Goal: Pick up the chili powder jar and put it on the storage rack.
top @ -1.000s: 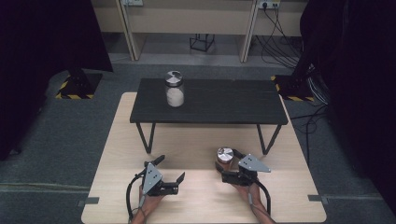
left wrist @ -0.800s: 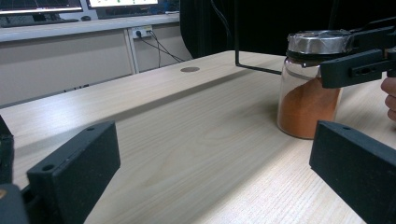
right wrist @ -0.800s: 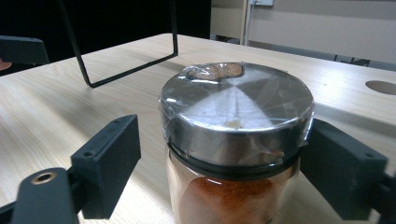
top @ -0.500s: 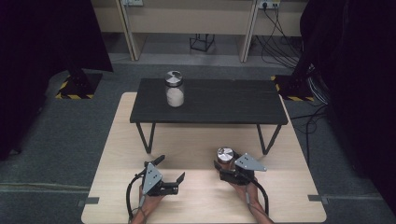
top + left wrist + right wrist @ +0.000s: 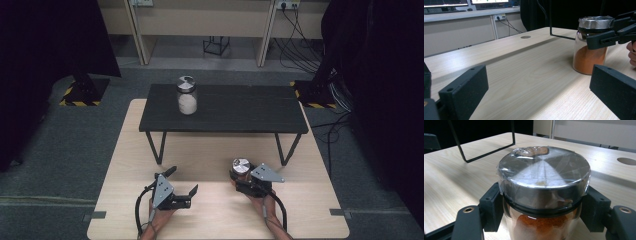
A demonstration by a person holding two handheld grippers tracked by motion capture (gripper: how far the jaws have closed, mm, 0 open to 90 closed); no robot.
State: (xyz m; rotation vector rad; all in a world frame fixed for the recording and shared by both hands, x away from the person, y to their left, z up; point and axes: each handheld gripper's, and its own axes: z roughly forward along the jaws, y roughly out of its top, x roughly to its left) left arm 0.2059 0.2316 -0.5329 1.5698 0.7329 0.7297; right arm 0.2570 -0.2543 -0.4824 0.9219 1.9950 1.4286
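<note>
One light wooden table (image 5: 220, 210) carries one low black bench (image 5: 225, 107), two grippers and two glass jars with metal lids. The first jar, holding white powder (image 5: 187, 95), stands on the bench's left part. The second, holding orange powder (image 5: 544, 195), stands on the tabletop near the bench's right leg, clamped below its lid by the right gripper (image 5: 242, 176). The left gripper (image 5: 182, 186) rests nearby, jaws spread and empty.
</note>
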